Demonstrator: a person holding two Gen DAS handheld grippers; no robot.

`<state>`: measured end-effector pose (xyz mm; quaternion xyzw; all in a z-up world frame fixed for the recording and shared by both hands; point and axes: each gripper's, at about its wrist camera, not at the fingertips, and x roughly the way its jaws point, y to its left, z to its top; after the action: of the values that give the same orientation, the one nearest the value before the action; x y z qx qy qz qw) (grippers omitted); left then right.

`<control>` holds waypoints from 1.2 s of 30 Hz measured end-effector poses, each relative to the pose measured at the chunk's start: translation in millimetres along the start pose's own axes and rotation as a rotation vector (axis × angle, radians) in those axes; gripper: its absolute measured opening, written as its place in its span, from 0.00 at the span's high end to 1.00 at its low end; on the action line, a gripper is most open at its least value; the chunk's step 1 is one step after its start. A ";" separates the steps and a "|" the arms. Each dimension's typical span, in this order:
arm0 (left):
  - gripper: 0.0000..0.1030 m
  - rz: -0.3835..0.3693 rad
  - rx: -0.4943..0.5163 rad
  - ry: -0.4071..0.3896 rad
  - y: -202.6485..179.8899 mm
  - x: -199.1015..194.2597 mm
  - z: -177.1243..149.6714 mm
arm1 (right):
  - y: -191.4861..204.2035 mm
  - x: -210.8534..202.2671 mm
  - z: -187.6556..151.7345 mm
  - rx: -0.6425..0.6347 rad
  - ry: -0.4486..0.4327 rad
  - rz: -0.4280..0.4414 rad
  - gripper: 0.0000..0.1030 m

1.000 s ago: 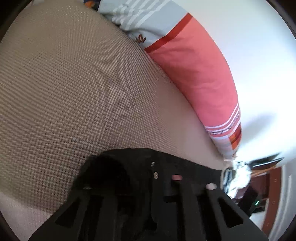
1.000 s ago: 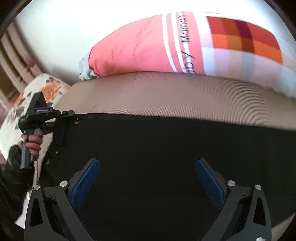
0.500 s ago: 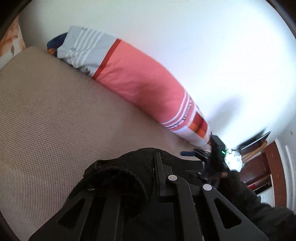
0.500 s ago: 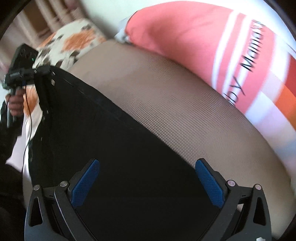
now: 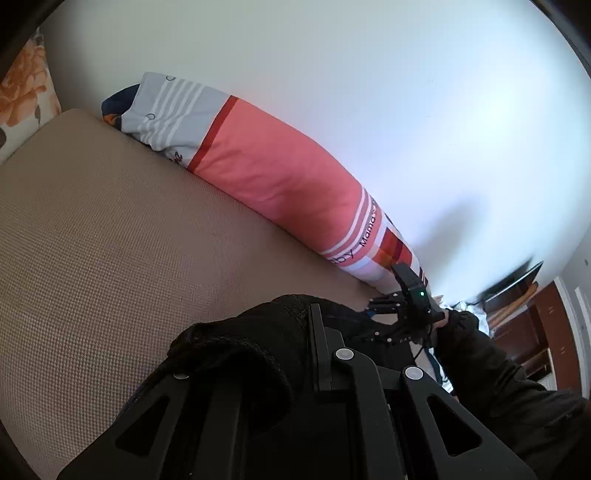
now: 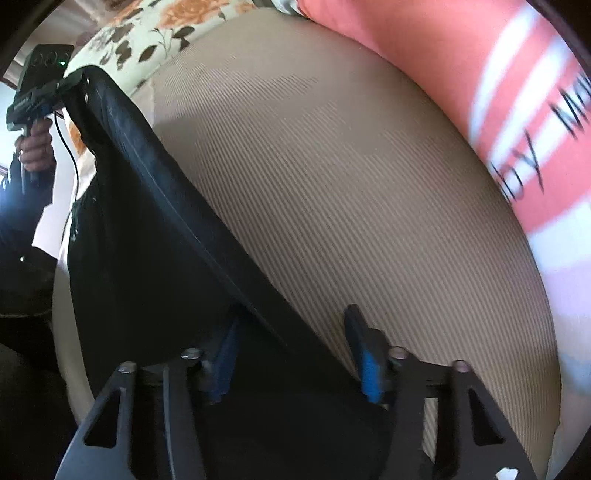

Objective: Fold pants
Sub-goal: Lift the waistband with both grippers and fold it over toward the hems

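Observation:
Black pants point(image 6: 147, 240) stretch in a taut band across a beige woven mat point(image 6: 332, 184). In the right wrist view my left gripper point(image 6: 79, 83) sits at the far upper left, shut on a corner of the pants and lifting it. In its own view black cloth point(image 5: 236, 354) bunches over the left gripper point(image 5: 295, 321). My right gripper point(image 6: 293, 314) points steeply down over the pants' near edge. Its jaws are closing, with the edge between the blue pads point(image 6: 364, 365), and the right pad is still off the cloth. The right gripper point(image 5: 391, 317) also shows in the left wrist view.
A long pink striped pillow point(image 5: 280, 177) lies along the white wall behind the mat. A floral sheet point(image 6: 147, 22) lies at the far end. A person's hand point(image 6: 35, 147) and dark sleeve point(image 5: 498, 387) hold the grippers. Brown wooden furniture point(image 5: 535, 325) stands beyond the bed.
The right gripper swung over the pants' edge, tilted down, and its jaws narrowed from wide open. The left gripper rose with its corner of the pants.

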<state>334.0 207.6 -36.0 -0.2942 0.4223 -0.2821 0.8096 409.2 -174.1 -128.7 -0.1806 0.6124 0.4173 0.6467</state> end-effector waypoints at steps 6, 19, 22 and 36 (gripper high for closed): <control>0.91 0.028 -0.022 0.006 1.9 5.3 2.1 | -17.1 -7.6 -26.1 0.030 0.027 -0.072 0.73; 0.91 0.099 -0.015 0.010 0.4 14.5 1.0 | 12.1 -22.6 -57.4 0.112 -0.103 -0.389 0.89; 0.91 0.130 0.006 0.023 0.5 17.5 3.6 | 28.7 -43.5 -71.0 0.183 -0.198 -0.494 0.91; 0.90 0.120 0.108 0.061 -24.7 -42.8 -34.4 | 180.7 -115.5 -148.8 0.285 -0.387 -0.612 0.93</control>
<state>278.9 213.1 -12.4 -0.2155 0.4480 -0.2642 0.8265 187.6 -215.7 2.8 -0.1810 0.4489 0.1422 0.8634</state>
